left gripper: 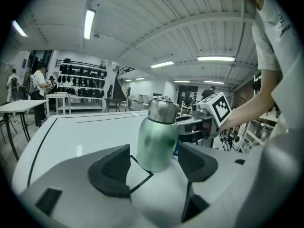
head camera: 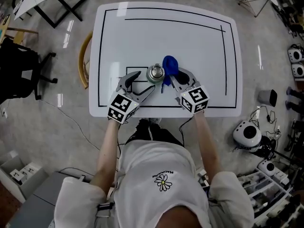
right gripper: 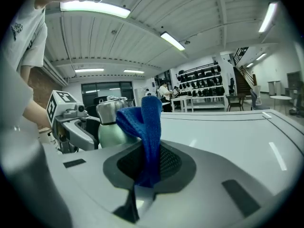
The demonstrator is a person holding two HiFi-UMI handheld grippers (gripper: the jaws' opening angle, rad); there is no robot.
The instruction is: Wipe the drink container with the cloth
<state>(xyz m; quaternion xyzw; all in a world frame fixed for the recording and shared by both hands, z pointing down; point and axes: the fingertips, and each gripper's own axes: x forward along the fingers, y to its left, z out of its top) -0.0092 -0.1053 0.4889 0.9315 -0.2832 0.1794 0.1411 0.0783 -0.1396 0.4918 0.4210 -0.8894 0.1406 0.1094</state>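
Note:
A green drink bottle with a steel cap (head camera: 155, 73) stands upright near the front edge of the white table (head camera: 190, 42). My left gripper (head camera: 144, 82) is open, its two dark pads on either side of the bottle (left gripper: 158, 137) with gaps showing, nothing pressed. My right gripper (head camera: 172, 78) is shut on a blue cloth (head camera: 170, 65) just right of the bottle. In the right gripper view the cloth (right gripper: 147, 127) sticks up from the jaws, and the bottle (right gripper: 111, 122) stands close behind it to the left.
A black outline (head camera: 223, 56) is drawn round the tabletop. A wooden chair (head camera: 84, 58) is tucked in at the table's left side. A black office chair (head camera: 19, 75) stands on the floor at left, and small devices (head camera: 247, 134) lie on the floor at right.

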